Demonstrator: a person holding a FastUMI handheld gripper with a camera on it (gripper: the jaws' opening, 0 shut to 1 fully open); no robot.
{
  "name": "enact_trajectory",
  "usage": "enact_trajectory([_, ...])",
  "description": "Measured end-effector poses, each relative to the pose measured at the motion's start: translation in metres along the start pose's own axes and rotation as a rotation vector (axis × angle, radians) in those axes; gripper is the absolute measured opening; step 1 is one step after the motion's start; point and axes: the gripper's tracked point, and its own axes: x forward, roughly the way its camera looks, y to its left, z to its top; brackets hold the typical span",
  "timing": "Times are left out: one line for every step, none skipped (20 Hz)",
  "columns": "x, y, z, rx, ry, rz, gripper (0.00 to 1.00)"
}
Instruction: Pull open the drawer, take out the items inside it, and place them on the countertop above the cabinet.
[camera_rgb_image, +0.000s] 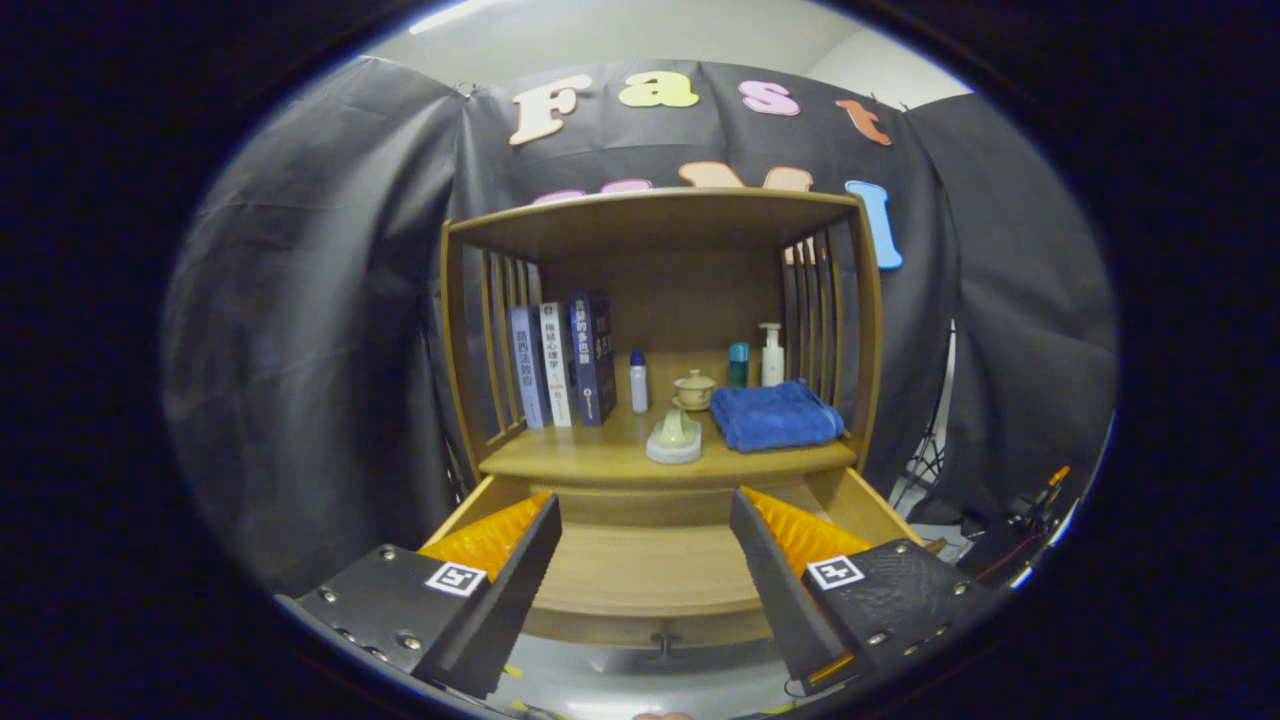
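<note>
The wooden cabinet's drawer stands pulled out below the countertop, and its bare wooden floor shows between my fingers. A small dark handle sits on the drawer front, nearest me. My gripper hovers open over the drawer, its fingers wide apart with nothing between them. On the countertop beyond the fingertips lie a folded blue towel, a pale ceramic piece and a lidded cup on a saucer.
At the back of the countertop stand three books, a small white bottle, a teal bottle and a white pump bottle. Slatted side walls and a wooden top enclose this shelf. A stand and cables sit right of the cabinet.
</note>
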Motion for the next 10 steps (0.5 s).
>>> enact_trajectory([-0.003, -0.002, -0.013, 0.005, 0.007, -0.004, 1.00])
enact_trajectory([-0.005, -0.001, -0.029, 0.010, 0.020, 0.003, 1.00])
enact_trajectory([-0.008, 0.000, -0.042, 0.014, 0.021, 0.011, 1.00])
enact_trajectory([-0.010, -0.001, -0.055, 0.018, 0.025, 0.012, 1.00])
enact_trajectory([-0.013, -0.004, -0.067, 0.023, 0.029, 0.006, 1.00])
enact_trajectory([-0.014, -0.007, -0.078, 0.035, 0.034, -0.001, 1.00])
enact_trajectory([-0.014, -0.007, -0.088, 0.047, 0.037, 0.000, 1.00])
enact_trajectory([-0.013, -0.007, -0.098, 0.056, 0.044, -0.001, 1.00])
enact_trajectory([-0.012, -0.007, -0.106, 0.055, 0.048, 0.002, 1.00])
enact_trajectory([-0.010, -0.008, -0.113, 0.050, 0.053, 0.000, 1.00])
